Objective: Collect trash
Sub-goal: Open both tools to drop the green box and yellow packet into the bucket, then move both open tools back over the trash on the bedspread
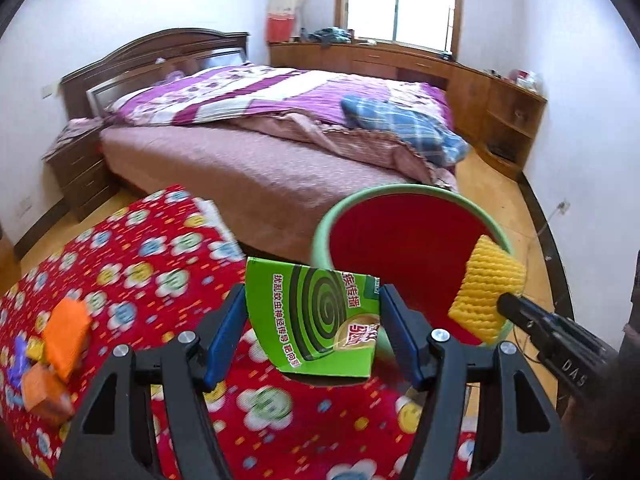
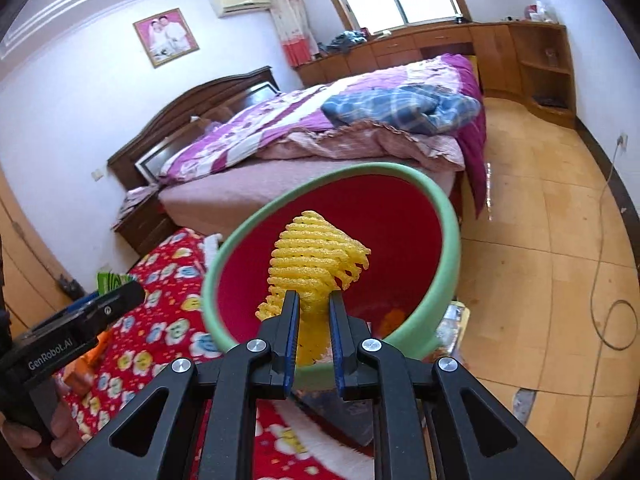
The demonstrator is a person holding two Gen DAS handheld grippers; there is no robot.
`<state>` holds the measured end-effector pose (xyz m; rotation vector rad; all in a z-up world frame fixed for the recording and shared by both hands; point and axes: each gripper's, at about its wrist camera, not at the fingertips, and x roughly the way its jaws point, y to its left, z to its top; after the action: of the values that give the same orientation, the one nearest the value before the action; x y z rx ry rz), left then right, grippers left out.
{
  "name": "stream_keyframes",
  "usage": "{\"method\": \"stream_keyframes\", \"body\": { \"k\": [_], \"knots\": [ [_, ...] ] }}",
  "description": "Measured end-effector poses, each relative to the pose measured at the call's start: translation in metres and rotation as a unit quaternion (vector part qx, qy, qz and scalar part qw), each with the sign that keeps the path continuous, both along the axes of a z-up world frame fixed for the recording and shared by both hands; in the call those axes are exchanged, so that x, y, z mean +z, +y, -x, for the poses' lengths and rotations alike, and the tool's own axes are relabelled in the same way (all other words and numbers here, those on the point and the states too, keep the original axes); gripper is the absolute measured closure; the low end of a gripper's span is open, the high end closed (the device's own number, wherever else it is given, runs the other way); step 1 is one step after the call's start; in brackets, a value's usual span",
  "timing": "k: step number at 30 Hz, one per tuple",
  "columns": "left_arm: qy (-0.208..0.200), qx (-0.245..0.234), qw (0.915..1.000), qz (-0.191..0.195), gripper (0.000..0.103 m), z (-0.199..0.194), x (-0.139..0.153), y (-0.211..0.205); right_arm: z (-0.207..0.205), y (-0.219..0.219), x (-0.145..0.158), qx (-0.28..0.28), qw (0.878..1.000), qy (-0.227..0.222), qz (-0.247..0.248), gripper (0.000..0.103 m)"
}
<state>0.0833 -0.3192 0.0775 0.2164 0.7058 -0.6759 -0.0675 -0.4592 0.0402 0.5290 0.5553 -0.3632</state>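
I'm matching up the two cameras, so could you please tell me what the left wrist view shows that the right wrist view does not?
Only the left wrist view shows the left tool shut on the green mosquito-coil box face-on, and the orange packets lying on the red flowered cloth.

Only the right wrist view shows the right tool pinching the yellow foam net from behind, the framed wedding photo, and the cable coiled on the floor.

Both show the green bin with its red liner, the foam net over its mouth, and the bed.
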Motion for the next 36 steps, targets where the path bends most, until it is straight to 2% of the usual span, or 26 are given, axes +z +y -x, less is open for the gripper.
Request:
{"method": "stream_keyframes", "body": {
  "k": [8,15,22,30,32,33,36],
  "knots": [
    [0.004,-0.039,0.9991,-0.013,0.037,-0.01,-0.012,-0.046,-0.005,-0.009,-0.008,-0.008,1.0,0.018,0.018,0.084],
    [0.042,-0.053,0.9976,-0.014,0.035,-0.023,-0.023,-0.067,-0.006,-0.012,-0.01,-0.007,0.999,0.024,0.026,0.077],
    [0.048,-0.042,0.9978,-0.018,0.035,-0.027,-0.026,-0.062,-0.004,-0.013,-0.012,-0.013,0.999,0.031,0.024,0.056],
    [0.058,-0.025,0.998,-0.006,0.035,-0.026,-0.021,-0.04,-0.001,-0.005,-0.006,-0.011,0.999,0.031,0.031,0.054],
    [0.059,-0.019,0.9981,-0.004,0.035,-0.025,-0.019,-0.033,-0.001,-0.001,-0.004,-0.011,0.999,0.032,0.036,0.05],
    [0.059,-0.015,0.9981,-0.003,0.035,-0.024,-0.017,-0.028,-0.001,0.002,-0.002,-0.014,0.999,0.032,0.038,0.044],
    [0.059,-0.007,0.9982,0.001,0.035,-0.021,-0.014,-0.016,-0.001,0.009,0.001,-0.009,0.999,0.031,0.039,0.042]
  ]
}}
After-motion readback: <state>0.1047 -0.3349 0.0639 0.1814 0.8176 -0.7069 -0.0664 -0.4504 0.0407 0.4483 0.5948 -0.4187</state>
